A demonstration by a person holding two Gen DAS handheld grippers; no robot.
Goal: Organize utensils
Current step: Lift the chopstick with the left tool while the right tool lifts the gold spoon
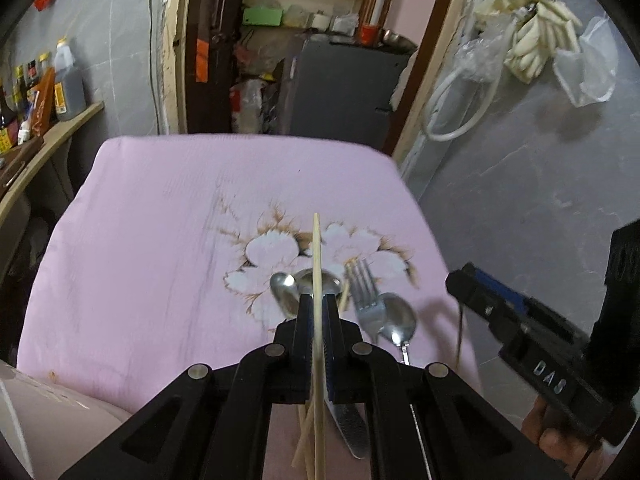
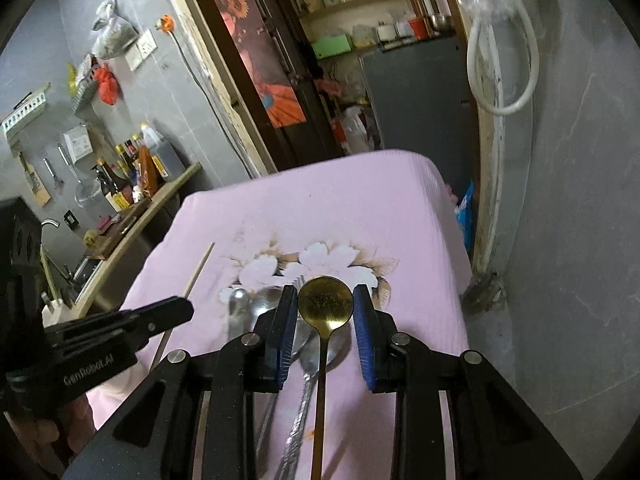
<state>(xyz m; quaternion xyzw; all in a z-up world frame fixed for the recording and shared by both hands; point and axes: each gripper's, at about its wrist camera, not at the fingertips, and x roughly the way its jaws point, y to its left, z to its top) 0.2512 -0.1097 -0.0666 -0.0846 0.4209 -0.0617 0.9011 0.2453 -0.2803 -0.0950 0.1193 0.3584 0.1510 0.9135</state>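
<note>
Above pink cloth (image 1: 160,220), chopstick (image 1: 317,256) apparently clamped in left tool (image 1: 318,300).

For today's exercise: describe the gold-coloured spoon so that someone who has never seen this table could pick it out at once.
Find the pink cloth with the white flower print covering the table. Near the print lies a cluster of utensils, and the right tongs sit over it. Between their blue-padded fingers is the gold spoon: round bowl, long thin handle, brass-yellow, while the spoons beside it are silver.

The left tool (image 2: 120,320) bears "GenRobot.AI" on its side; the right tool (image 1: 532,336) shows "DAS".
</note>
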